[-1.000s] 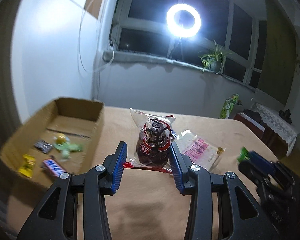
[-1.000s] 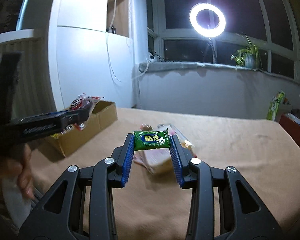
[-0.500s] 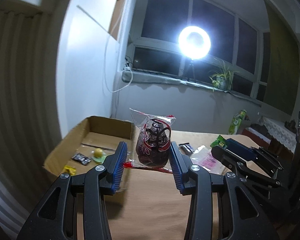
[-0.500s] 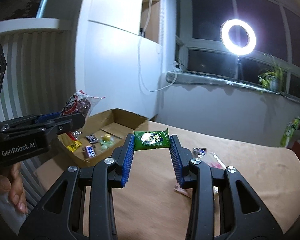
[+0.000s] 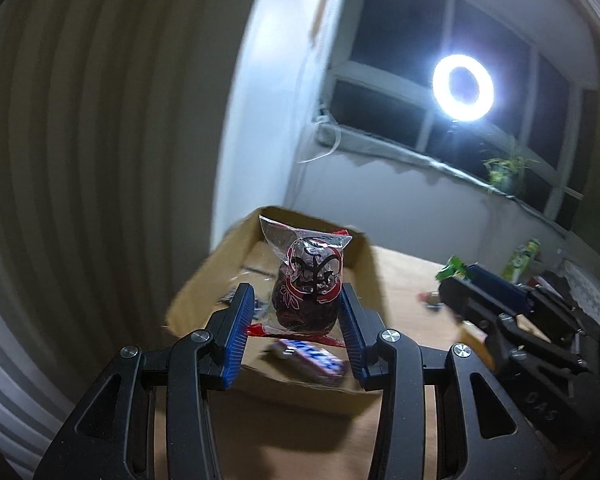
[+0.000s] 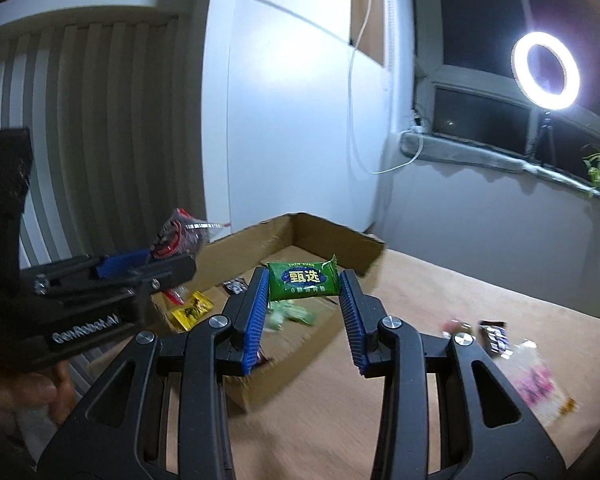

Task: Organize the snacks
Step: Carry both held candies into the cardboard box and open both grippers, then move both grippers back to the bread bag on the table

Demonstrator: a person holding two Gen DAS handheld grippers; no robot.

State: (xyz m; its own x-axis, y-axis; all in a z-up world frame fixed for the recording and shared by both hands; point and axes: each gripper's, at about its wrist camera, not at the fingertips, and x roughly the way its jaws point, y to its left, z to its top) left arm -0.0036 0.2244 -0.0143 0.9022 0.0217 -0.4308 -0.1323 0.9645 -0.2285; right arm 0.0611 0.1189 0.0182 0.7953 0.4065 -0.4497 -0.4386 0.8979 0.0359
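My left gripper is shut on a clear packet of dark red snack and holds it above the open cardboard box. My right gripper is shut on a small green packet and holds it over the same box. The left gripper also shows at the left of the right wrist view. The right gripper shows at the right of the left wrist view. Several small snacks lie in the box, among them a yellow one and a blue-white bar.
The box stands on a tan table near a white wall and a ribbed radiator. A pink-printed packet and a dark bar lie on the table at the right. A ring light shines at the window.
Both grippers have swung left with their packets, from over the table to over the cardboard box. Both grips are unchanged.
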